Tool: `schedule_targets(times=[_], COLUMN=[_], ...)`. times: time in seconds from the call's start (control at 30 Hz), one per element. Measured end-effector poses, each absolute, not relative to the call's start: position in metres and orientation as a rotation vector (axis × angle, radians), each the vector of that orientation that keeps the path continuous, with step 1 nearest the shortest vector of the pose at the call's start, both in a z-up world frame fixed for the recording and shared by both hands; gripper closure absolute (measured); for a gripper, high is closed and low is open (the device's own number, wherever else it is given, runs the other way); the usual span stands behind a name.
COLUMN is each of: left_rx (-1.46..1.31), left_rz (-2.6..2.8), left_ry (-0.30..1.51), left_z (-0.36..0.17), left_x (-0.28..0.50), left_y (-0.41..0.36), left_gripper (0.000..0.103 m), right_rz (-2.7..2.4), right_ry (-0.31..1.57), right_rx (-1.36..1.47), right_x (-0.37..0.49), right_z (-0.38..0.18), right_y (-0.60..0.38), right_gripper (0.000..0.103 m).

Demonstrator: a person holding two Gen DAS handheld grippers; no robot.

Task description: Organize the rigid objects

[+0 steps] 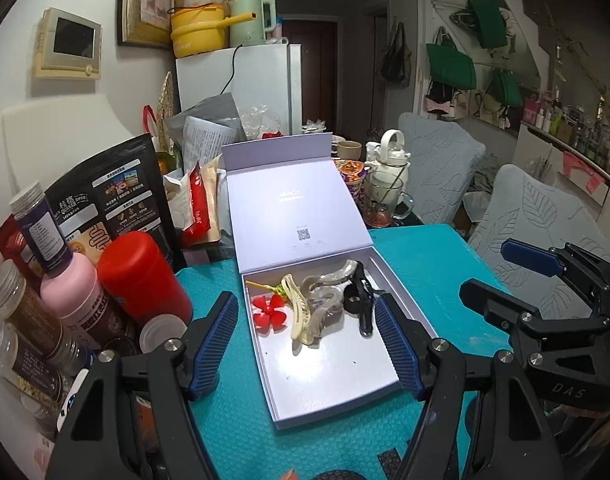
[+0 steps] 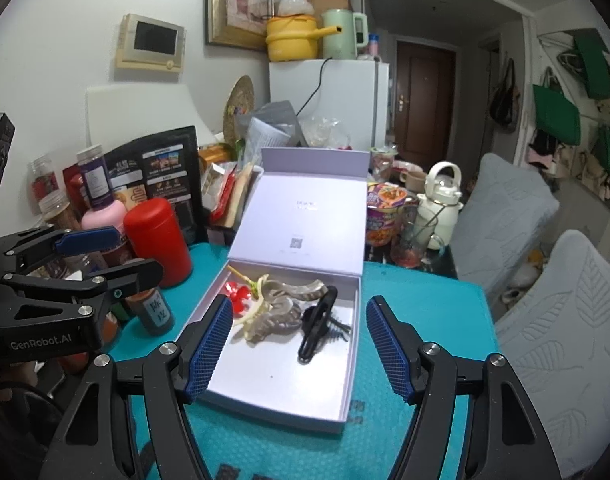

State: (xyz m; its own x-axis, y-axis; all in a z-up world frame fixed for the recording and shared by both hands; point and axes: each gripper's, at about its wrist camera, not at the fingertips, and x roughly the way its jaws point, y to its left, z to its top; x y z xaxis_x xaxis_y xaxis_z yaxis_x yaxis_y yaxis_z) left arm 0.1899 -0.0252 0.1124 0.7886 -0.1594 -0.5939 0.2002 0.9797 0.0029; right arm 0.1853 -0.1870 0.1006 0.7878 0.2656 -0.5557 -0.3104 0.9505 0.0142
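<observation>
Four hair clips lie gathered at the far end of an open white box (image 1: pixel 337 380) on a teal mat (image 1: pixel 437 256), its lid (image 1: pixel 289 200) standing propped behind. The red flower clip (image 1: pixel 268 313), the cream claw clip (image 1: pixel 299 312), the translucent grey clip (image 1: pixel 325 292) and the black clip (image 1: pixel 359 300) touch or overlap one another. The left gripper (image 1: pixel 307 344) hangs above the box with its jaws standing well apart and nothing between them; the right gripper (image 2: pixel 299 346) does the same, empty, beside it.

The sorting appears done, and the likely remaining step is shutting the lid. The risks lie there. The lid leans toward a crowd of packets, so a push from the wrong side could tip it back into them. The red canister (image 1: pixel 143 276) and the jars just left of the box could be knocked by the left gripper's outer finger. The black clip rises high among the others and may keep the lid from seating flat.
</observation>
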Motion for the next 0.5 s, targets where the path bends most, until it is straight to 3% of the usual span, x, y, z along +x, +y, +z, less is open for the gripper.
schedule_targets(times=[0.5], left_rx=[0.069], left_rz=[-0.216], left_ry=[0.631], left_z=[0.081], left_x=[0.131], left_y=[-0.031], left_gripper=[0.032], right_rz=[0.264], right_ry=[0.602], right_rx=[-0.055], right_x=[0.131], right_z=[0.078], right_y=[-0.187], right_gripper=[0.03])
